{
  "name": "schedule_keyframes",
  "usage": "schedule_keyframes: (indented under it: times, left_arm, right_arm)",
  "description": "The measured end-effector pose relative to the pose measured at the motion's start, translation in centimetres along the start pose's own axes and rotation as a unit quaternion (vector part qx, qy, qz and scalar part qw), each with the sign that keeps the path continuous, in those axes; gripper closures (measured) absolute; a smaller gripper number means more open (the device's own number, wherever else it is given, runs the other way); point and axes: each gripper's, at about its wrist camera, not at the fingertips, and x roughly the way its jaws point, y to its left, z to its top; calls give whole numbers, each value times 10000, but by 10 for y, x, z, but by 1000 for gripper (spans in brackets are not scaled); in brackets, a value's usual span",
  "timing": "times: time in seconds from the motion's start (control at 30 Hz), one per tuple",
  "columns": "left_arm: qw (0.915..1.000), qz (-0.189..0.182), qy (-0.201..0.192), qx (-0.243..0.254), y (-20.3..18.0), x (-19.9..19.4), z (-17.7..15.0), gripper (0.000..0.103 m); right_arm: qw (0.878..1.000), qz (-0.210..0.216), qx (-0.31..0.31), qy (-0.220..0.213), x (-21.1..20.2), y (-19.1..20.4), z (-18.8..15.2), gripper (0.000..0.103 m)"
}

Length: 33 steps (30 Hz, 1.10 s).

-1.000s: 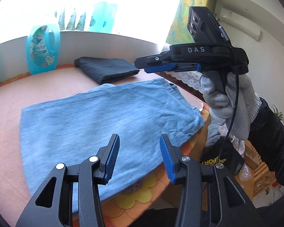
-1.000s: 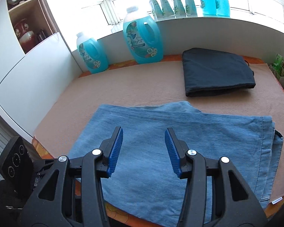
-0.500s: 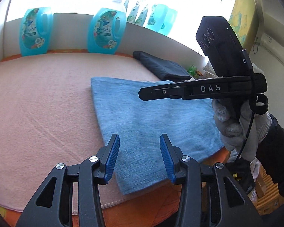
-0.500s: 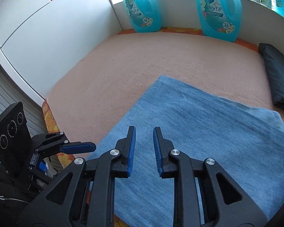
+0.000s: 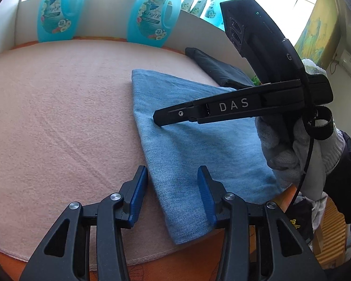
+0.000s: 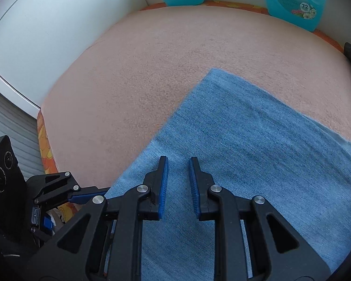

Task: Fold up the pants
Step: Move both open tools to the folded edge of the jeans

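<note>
Jaws first: our left gripper [image 5: 173,193] has its blue pads spread w/ a clear gap, nothing pinched; the near corner of the folded blue jeans [image 5: 199,154] just sits in the view between them. The right gripper [image 6: 178,185] has its pads drawn close together but there's still a slim gap, and we see no cloth nipped in it, so not clamped on anything afaict. In the left wrist view that right gripper [image 5: 158,118] comes in from 3 o'clock, its tip down at the denim near the fabric's left edge; touching or just above, can't tell. A hand in a white knit glove [image 5: 290,149] holds its handle, dark sleeve behind it. The jeans lie flat as a folded panel on the pink blanket [image 5: 58,117], over toward the 3 to 5 o'clock part of the left view, near corner close to the blanket's front hem. In the right wrist view the denim fills the 3 to 6 o'clock area under the pads, its left edge running up toward 12. A dark folded garment [image 5: 222,70] lies past the jeans at approx 1 o'clock, edges look to meet but hard to say. Two turquoise detergent bottles [image 5: 152,21] stand at 11 to 12 against the white wall.
</note>
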Motion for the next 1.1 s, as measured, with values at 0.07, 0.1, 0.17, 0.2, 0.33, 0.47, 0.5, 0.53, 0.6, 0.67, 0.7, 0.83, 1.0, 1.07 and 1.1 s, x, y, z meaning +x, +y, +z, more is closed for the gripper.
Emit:
schedule_keyframes:
  times: [0.07, 0.1, 0.17, 0.2, 0.33, 0.47, 0.5, 0.53, 0.6, 0.67, 0.7, 0.83, 1.0, 1.07, 1.1]
  left_arm:
    - [10000, -20, -37, 1, -1, -1, -1, 63]
    - [10000, -66, -40, -7, 0, -2, -3, 67]
    - [9999, -96, -80, -28, 0, -4, -5, 68]
    - [9999, -96, -94, -14, 0, -5, -6, 70]
    - [9996, -165, -203, -40, 1, -11, -8, 77]
    - [9993, -185, -315, 31, -2, -12, -6, 81]
    - [9992, -199, -336, 40, -2, -10, -4, 81]
    - [9991, -210, -359, 46, -2, -10, -3, 81]
    - [9990, -213, -390, 73, -2, -11, -2, 81]
    - [9989, -195, -412, 101, -3, -12, -2, 81]
    - [9989, -183, -417, 127, -3, -13, -2, 81]
    - [9988, -78, -420, 243, -9, -13, -5, 81]
    - [9992, -38, -354, 157, -8, -11, -5, 81]
    - [9995, -32, -304, 73, -6, -9, -6, 79]
    - [9996, -60, -274, 10, -2, -9, -6, 76]
  right_arm:
    - [9999, -6, 80, 66, 0, 0, 7, 82]
    - [9998, -12, 132, 142, 1, -1, 12, 81]
    - [9993, -121, 235, 267, 4, -1, 23, 68]
    - [9989, -234, 244, 325, 6, 2, 30, 65]
    - [9946, -661, 182, 776, 22, 13, 54, 63]
    - [9857, -1138, 48, 1244, 40, 26, 72, 61]
    - [9834, -1218, 30, 1343, 44, 28, 75, 59]
    - [9815, -1280, 25, 1426, 47, 29, 77, 58]
    - [9778, -1383, 15, 1574, 53, 31, 82, 57]
    - [9758, -1436, 3, 1647, 55, 31, 84, 57]
    - [9752, -1459, -7, 1663, 56, 33, 84, 57]
    - [9732, -1658, -65, 1592, 55, 33, 84, 73]
    - [9786, -1585, 67, 1312, 42, 24, 79, 91]
    - [9809, -1534, 97, 1191, 35, 22, 76, 94]
    - [9820, -1508, 116, 1128, 32, 22, 75, 95]
